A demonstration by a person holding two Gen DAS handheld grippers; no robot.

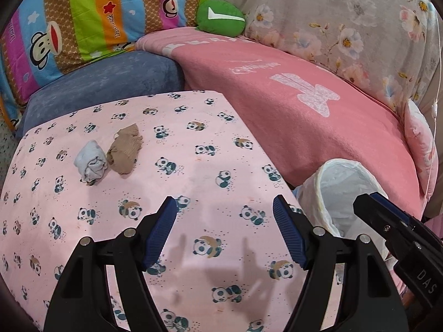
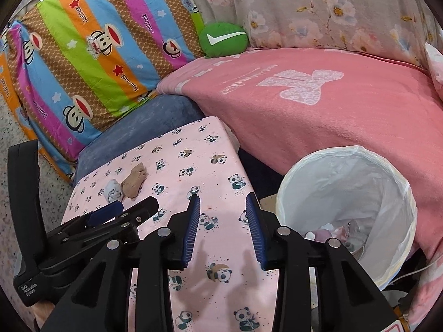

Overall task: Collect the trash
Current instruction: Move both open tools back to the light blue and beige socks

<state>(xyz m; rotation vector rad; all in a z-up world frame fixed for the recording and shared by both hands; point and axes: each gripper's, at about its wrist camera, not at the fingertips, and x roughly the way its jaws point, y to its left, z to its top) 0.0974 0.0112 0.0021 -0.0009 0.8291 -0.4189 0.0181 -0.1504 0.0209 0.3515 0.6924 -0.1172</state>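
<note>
Two crumpled wads lie side by side on the pink panda-print cloth (image 1: 193,166): a pale blue-grey one (image 1: 90,163) and a tan one (image 1: 125,149). They also show small in the right wrist view, the grey wad (image 2: 113,191) and the tan wad (image 2: 135,182). My left gripper (image 1: 224,231) is open and empty, nearer than the wads and to their right. My right gripper (image 2: 223,228) is open and empty over the cloth's right part. A white-lined trash bin (image 2: 346,207) stands right of the cloth with several scraps inside; it also shows in the left wrist view (image 1: 346,193).
A pink blanket (image 1: 304,105) covers the sofa seat behind. A blue cushion (image 1: 105,83), a striped monkey-print pillow (image 1: 83,22), a green round cushion (image 1: 220,16) and floral fabric (image 1: 346,22) lie beyond. Speckled floor (image 2: 16,166) is at the left.
</note>
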